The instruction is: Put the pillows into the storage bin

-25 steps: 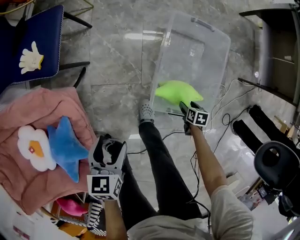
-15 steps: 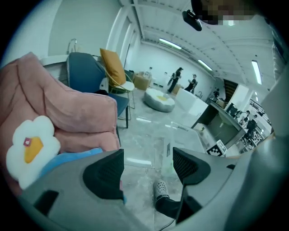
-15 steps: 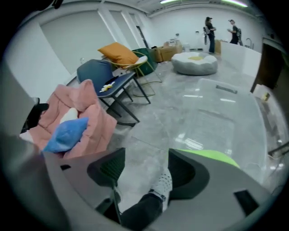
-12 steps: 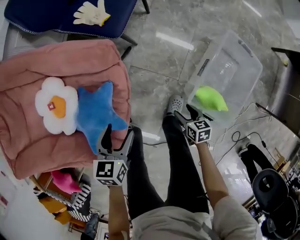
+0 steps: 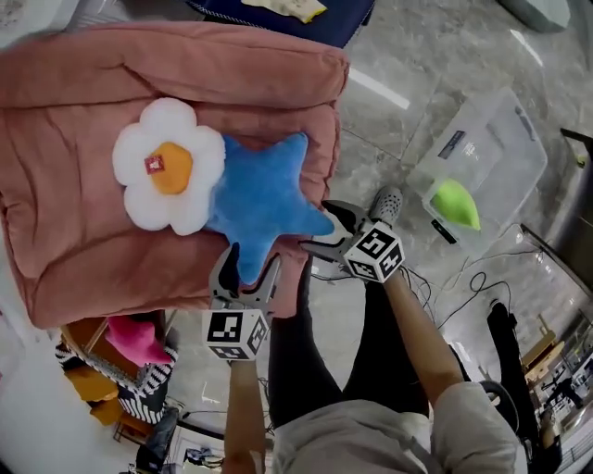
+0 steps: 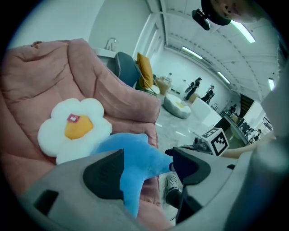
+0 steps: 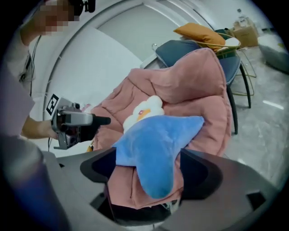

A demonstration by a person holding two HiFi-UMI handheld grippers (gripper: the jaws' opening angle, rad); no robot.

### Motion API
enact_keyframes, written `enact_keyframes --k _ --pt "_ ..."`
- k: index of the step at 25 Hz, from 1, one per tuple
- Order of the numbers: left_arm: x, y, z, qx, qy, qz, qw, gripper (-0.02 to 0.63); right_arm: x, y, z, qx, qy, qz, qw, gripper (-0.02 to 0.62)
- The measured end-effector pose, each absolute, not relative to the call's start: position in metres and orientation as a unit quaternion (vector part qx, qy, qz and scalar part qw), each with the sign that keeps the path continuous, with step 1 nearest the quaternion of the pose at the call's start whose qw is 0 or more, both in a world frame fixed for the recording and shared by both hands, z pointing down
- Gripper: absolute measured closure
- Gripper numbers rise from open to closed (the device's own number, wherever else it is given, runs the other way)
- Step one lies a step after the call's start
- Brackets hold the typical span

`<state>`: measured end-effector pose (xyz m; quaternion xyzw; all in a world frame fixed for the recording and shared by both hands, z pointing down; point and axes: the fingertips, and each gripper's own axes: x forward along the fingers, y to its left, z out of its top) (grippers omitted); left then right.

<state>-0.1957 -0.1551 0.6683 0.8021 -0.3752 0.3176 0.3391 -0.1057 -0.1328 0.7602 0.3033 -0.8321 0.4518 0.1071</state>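
A blue star pillow (image 5: 264, 196) lies on a pink cushion (image 5: 83, 250), overlapping a white flower pillow (image 5: 169, 167). My left gripper (image 5: 250, 262) stands open, its jaws on either side of the star's lower point (image 6: 135, 158), not pressing it. My right gripper (image 5: 321, 228) is at the star's right point (image 7: 156, 144); its jaws are opening with that point between them, pads apart from it. A green pillow (image 5: 456, 204) lies in the clear storage bin (image 5: 505, 139) on the floor to the right.
The person's legs and a shoe (image 5: 386, 199) stand between cushion and bin. Cables (image 5: 463, 278) trail on the floor near the bin. A navy chair (image 5: 324, 18) is behind the cushion. Pink and striped items (image 5: 130, 343) sit at lower left.
The right gripper left the green pillow in the bin and swung over to the blue star. The left gripper came up to the star's lower point. The head view turned toward the cushion.
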Motion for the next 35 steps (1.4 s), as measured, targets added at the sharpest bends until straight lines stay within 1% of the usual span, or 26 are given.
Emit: enact_keyframes --k 2,7,9,11,12,15,17,18,21,26,35 --pt "-0.211 -0.155 0.669 0.804 -0.372 0.309 0.344 0.264 -0.122 -0.136 0.773 0.299 -0.834 0.439 0.149 0.141" --pt "-0.242 -0.165 0.665 0.823 -0.341 0.305 0.337 0.264 -0.152 -0.149 0.803 0.291 -0.828 0.424 0.223 0.083" --pt "-0.255 -0.173 0.661 0.829 -0.338 0.302 0.328 0.264 -0.161 -0.152 0.815 0.278 -0.825 0.422 0.254 0.083" --pt "-0.27 -0.178 0.66 0.829 -0.343 0.299 0.325 0.264 -0.164 -0.154 0.819 0.27 -0.821 0.425 0.269 0.077" --pt "-0.277 -0.18 0.66 0.827 -0.348 0.298 0.326 0.264 -0.164 -0.155 0.818 0.269 -0.821 0.424 0.27 0.083" --pt "-0.292 -0.18 0.663 0.82 -0.359 0.296 0.334 0.264 -0.164 -0.152 0.811 0.272 -0.823 0.421 0.267 0.181" --pt "-0.294 -0.176 0.665 0.816 -0.363 0.295 0.341 0.264 -0.163 -0.15 0.809 0.28 -0.822 0.42 0.264 0.22" --pt "-0.291 -0.174 0.666 0.815 -0.363 0.294 0.344 0.265 -0.163 -0.15 0.809 0.285 -0.821 0.42 0.261 0.229" --pt "-0.277 -0.169 0.666 0.815 -0.356 0.295 0.35 0.264 -0.164 -0.149 0.802 0.294 -0.822 0.415 0.255 0.25" --pt "-0.236 -0.166 0.663 0.824 -0.34 0.297 0.342 0.265 -0.151 -0.139 0.785 0.306 -0.824 0.41 0.242 0.259" --pt "-0.137 -0.152 0.662 0.847 -0.277 0.32 0.321 0.265 -0.115 -0.117 0.77 0.323 -0.824 0.414 0.214 0.27"
